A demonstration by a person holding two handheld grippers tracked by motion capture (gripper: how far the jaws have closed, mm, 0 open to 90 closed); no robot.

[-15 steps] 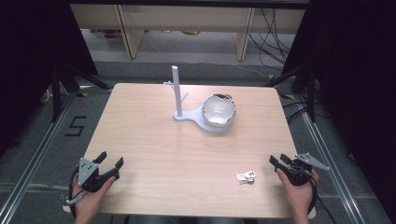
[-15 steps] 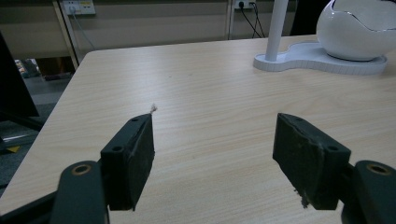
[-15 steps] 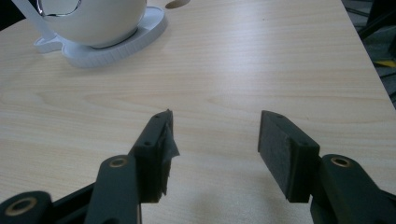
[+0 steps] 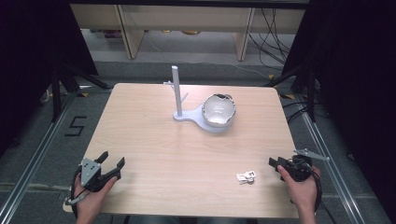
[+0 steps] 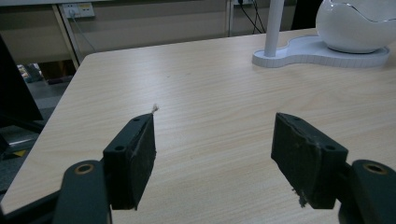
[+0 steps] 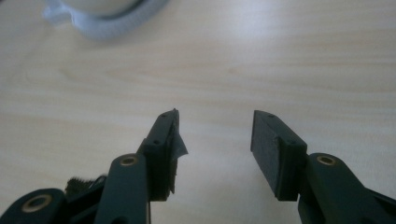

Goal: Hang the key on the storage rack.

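A white stand [image 4: 205,120] with an upright post [image 4: 176,91] sits at the middle back of the wooden table [image 4: 154,140]. A white, cracked-egg-shaped bowl [image 4: 218,110] rests on the stand's base. A small silvery object [image 4: 246,177] lies near the front right. My left gripper [image 4: 112,164] is held at the front left corner, open and holding nothing. My right gripper [image 4: 275,163] is at the front right edge, just right of the silvery object, also open. In the left gripper view my left gripper [image 5: 212,140] faces the post [image 5: 274,25] and bowl [image 5: 357,23].
In the right gripper view my right gripper [image 6: 215,128] hovers over bare wood, with the stand's base [image 6: 109,25] blurred at top left. Metal floor rails [image 4: 42,149] run along both sides of the table. Shelving [image 4: 187,21] and cables [image 4: 275,32] lie beyond the far edge.
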